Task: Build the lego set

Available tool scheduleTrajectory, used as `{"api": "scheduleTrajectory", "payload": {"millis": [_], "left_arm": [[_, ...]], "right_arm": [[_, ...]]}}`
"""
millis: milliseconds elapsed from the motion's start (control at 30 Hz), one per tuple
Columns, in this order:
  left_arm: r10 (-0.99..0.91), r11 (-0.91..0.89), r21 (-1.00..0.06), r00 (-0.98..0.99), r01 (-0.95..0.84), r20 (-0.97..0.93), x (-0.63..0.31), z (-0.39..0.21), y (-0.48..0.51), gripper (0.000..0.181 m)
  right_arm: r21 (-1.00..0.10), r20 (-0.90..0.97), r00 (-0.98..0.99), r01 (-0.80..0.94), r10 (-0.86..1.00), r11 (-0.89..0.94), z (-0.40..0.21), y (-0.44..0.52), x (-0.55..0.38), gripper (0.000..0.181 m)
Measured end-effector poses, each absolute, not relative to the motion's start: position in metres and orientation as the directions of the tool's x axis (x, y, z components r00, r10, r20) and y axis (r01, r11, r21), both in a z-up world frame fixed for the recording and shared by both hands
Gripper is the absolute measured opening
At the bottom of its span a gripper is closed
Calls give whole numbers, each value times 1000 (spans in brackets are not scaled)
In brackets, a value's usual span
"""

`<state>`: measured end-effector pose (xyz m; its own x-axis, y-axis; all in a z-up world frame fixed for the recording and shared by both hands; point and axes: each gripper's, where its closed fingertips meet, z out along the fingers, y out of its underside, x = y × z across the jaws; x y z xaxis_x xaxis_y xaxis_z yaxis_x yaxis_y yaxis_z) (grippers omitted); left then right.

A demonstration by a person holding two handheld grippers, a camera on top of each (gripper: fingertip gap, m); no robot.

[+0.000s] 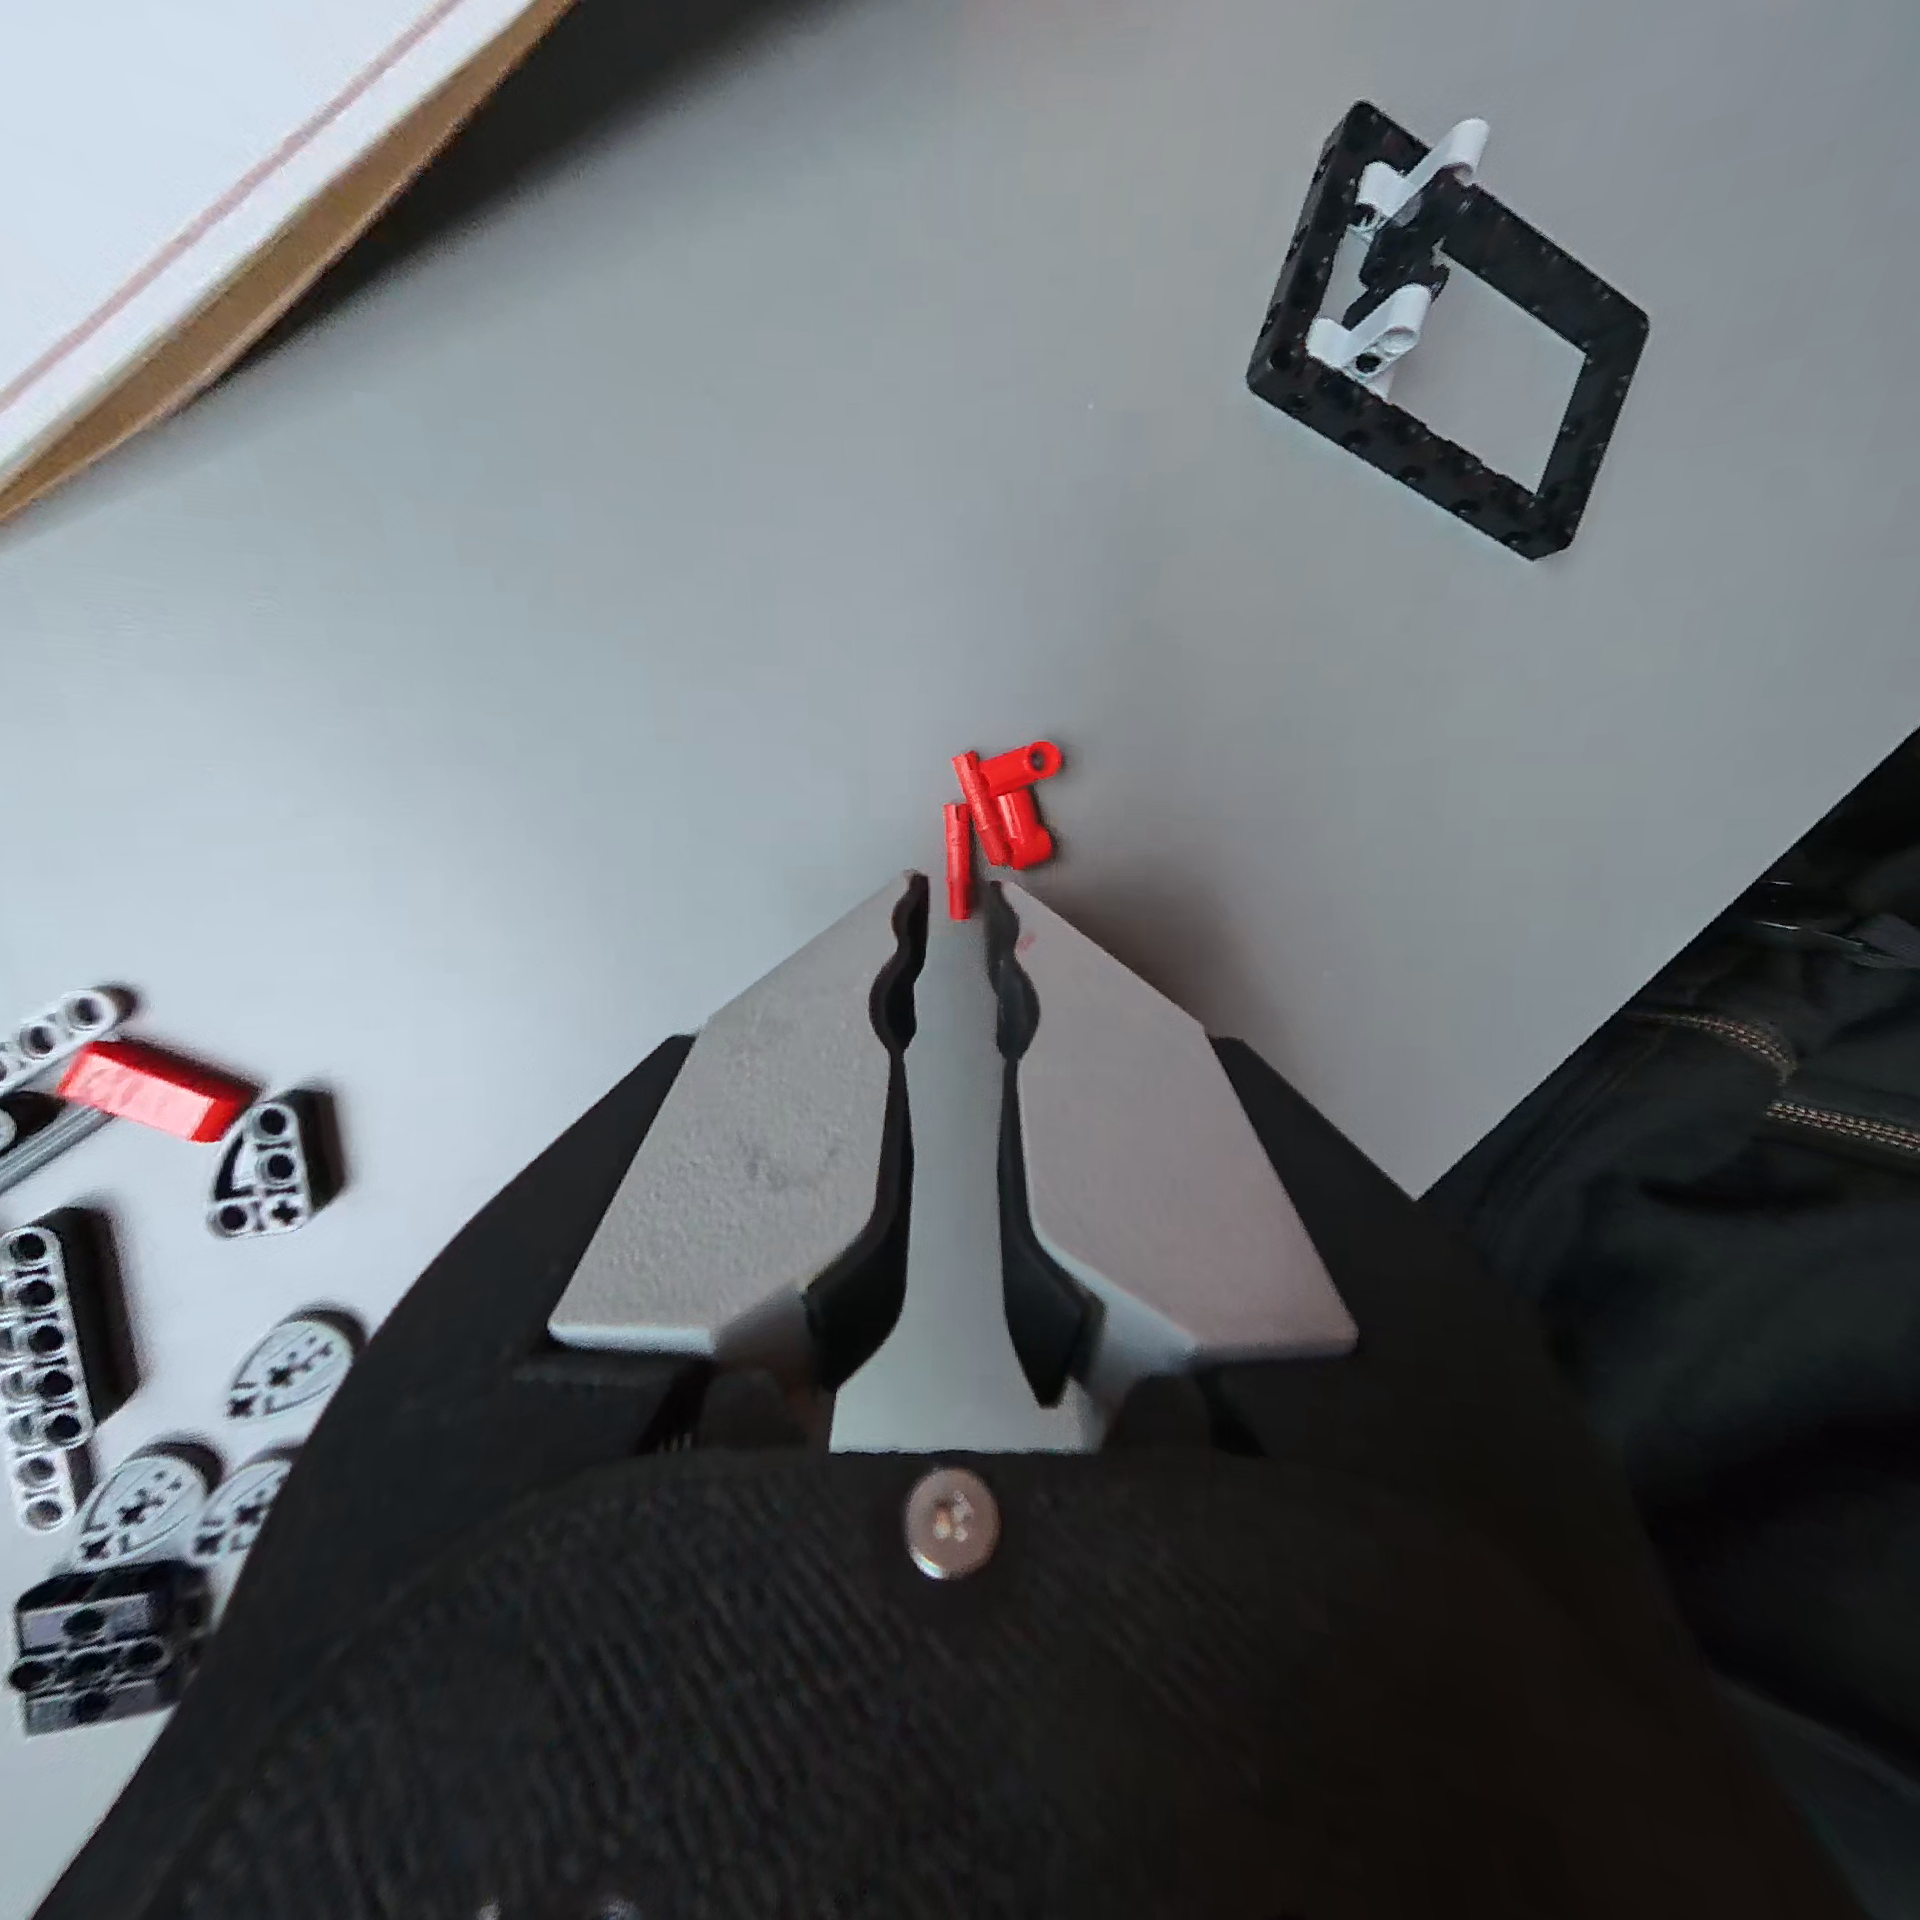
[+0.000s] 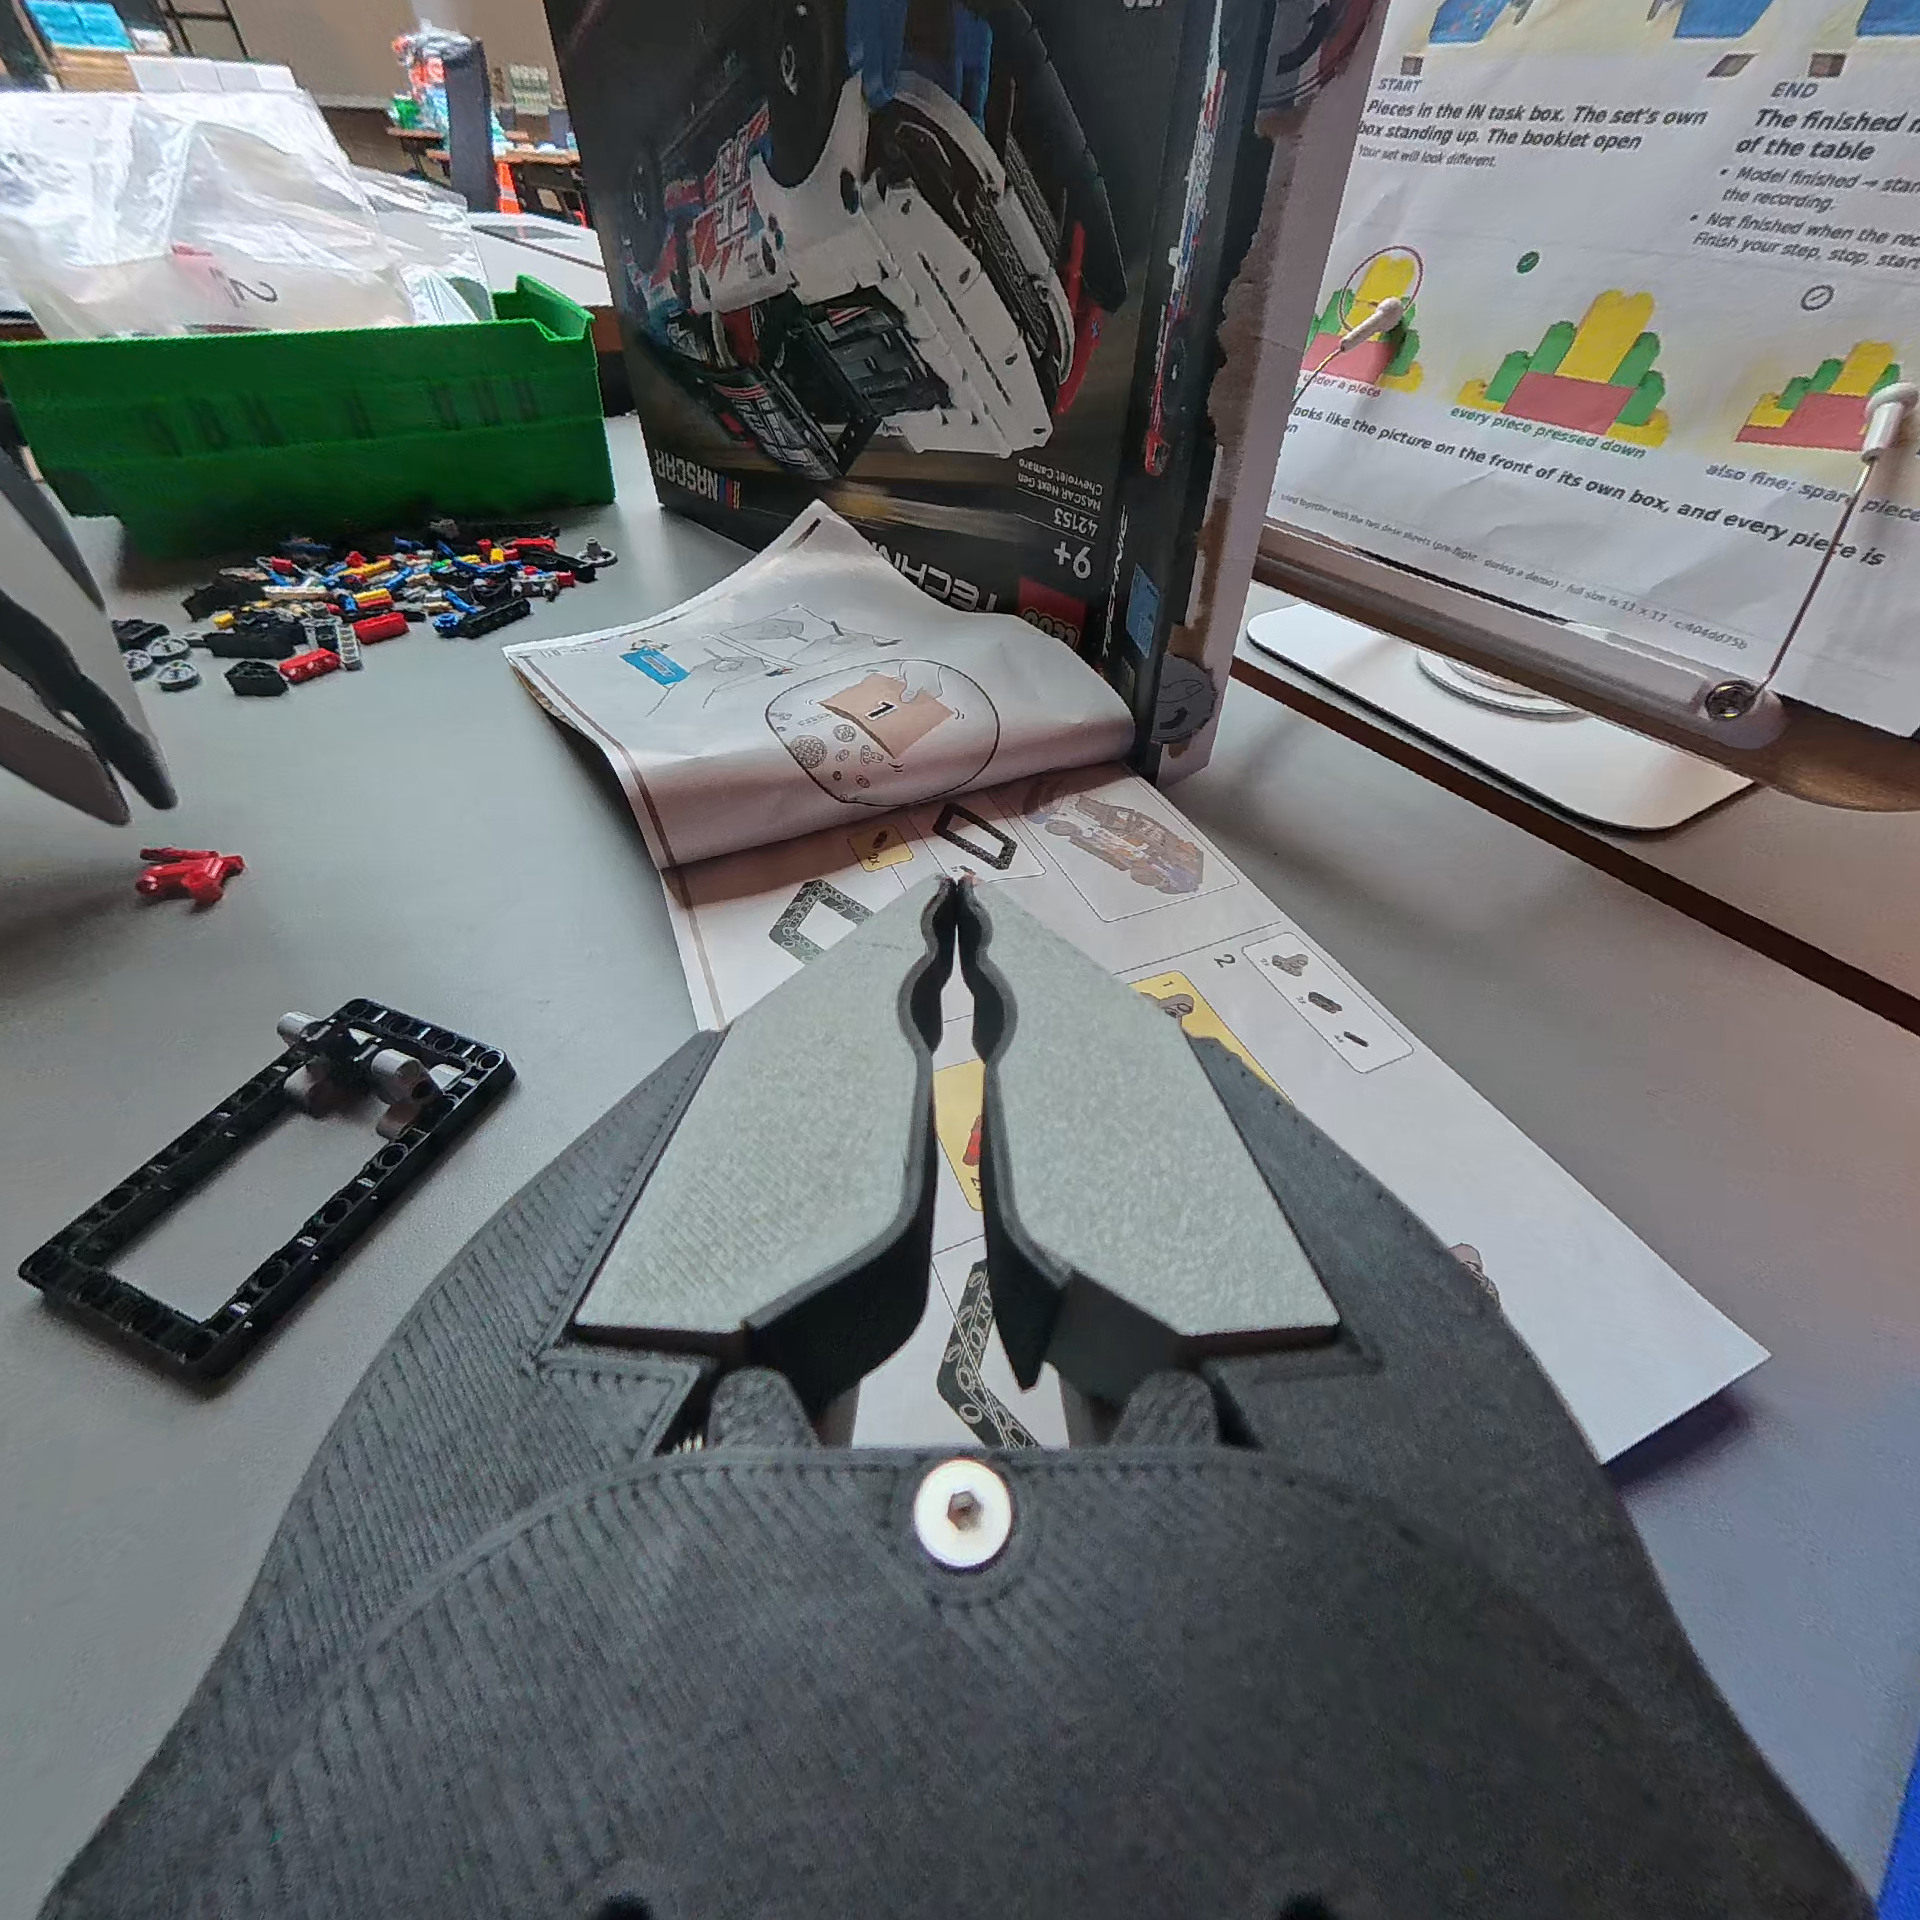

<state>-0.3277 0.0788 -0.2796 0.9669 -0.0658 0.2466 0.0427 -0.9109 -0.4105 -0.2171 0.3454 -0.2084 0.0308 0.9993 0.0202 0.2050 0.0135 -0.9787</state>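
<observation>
Assembly is at an early stage. The black frame [image 2: 265, 1184] carries only a few grey connectors and lies on the surface [image 2: 436, 935]. Left tool [image 1: 954, 894]: slightly parted, empty, over the red pins [image 1: 997, 810]. Right tool [image 2: 958, 891]: closed, empty. The loose-parts pile [image 2: 384, 597] is largely unused.

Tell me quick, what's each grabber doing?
Left gripper: open, empty, tips just short of the small red pins.
Right gripper: shut, holding nothing, over the instruction booklet.
</observation>
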Motion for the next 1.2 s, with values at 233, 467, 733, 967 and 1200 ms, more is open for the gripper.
{"api": "scheduleTrajectory", "payload": {"millis": [233,467,733,967,1200], "left_arm": [[-136,-855,-516,980,-43,143,-355,-255,102,6],[-279,-858,-501,921,-113,272,-342,-278,91,13],[-341,-849,-489,913,-199,222,-327,-289,104,18],[-379,-844,-467,909,-263,173,-321,-293,114,17],[-373,-820,-509,919,-262,128,-328,-268,134,16]], "right_arm": [[-978,25,37,209,999,16,-209,347,-217,0],[-977,9,45,213,999,-1,-212,351,-216,0],[-973,5,28,231,1000,-2,-216,347,-220,0],[-974,-14,29,224,999,-20,-215,349,-218,0],[-975,5,25,223,1000,-1,-213,346,-218,0]]}}
